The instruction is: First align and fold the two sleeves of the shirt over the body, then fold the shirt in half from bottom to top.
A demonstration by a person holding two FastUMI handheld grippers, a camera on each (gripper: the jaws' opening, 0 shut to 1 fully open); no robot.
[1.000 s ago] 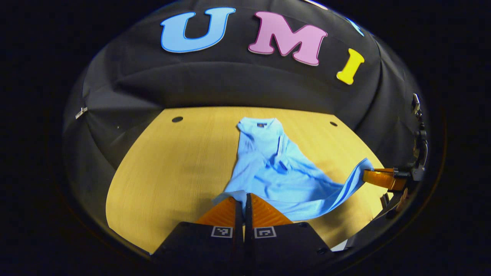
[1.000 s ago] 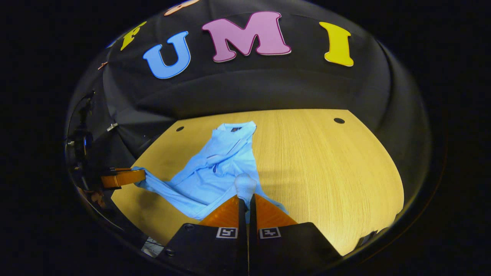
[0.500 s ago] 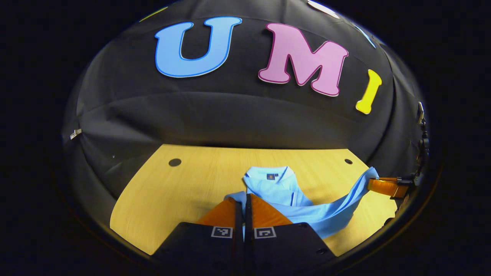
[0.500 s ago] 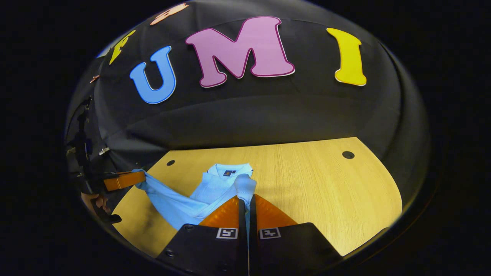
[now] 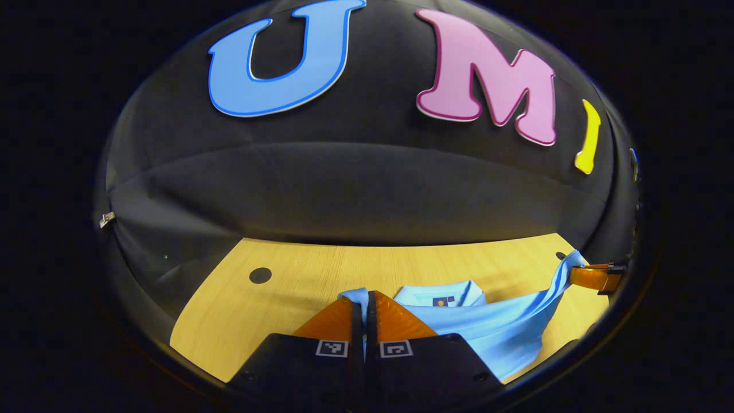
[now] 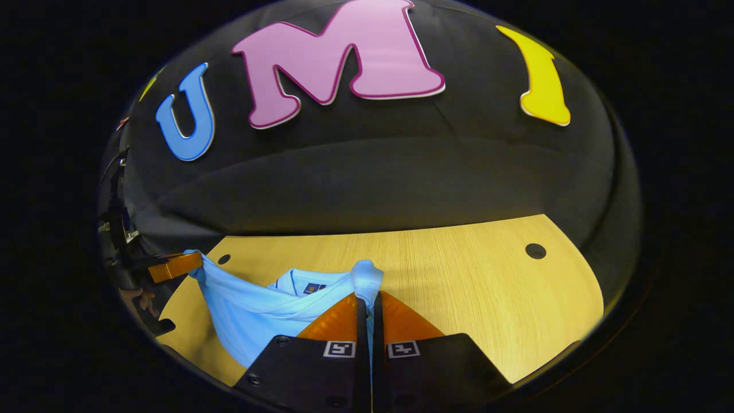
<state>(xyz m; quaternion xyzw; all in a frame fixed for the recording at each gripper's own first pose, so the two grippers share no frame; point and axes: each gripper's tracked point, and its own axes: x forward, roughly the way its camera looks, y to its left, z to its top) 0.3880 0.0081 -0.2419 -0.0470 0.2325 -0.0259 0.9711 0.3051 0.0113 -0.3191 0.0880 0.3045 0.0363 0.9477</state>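
A light blue polo shirt [image 5: 493, 330] lies on the wooden table, its collar [image 5: 441, 295] toward the booth wall. My left gripper [image 5: 364, 301] is shut on one bottom corner of the shirt, close to the collar. The hem stretches away to the right, where the right gripper [image 5: 593, 276] holds the other corner. In the right gripper view, my right gripper [image 6: 367, 298] is shut on a bunched corner of the shirt [image 6: 246, 312], just right of the collar [image 6: 304, 284]. The left gripper [image 6: 172, 265] shows at the far left, pinching the hem.
The wooden table [image 6: 487, 304] stretches to the right of the shirt, with a dark round hole [image 6: 535, 250] near its far corner. Another hole [image 5: 260, 275] sits at the table's far left. The black cloth wall stands right behind the table.
Both grippers have carried the shirt's bottom hem forward over the body, up to the collar. The booth wall looms closer and the shirt's body has dropped out of sight beneath the hem.
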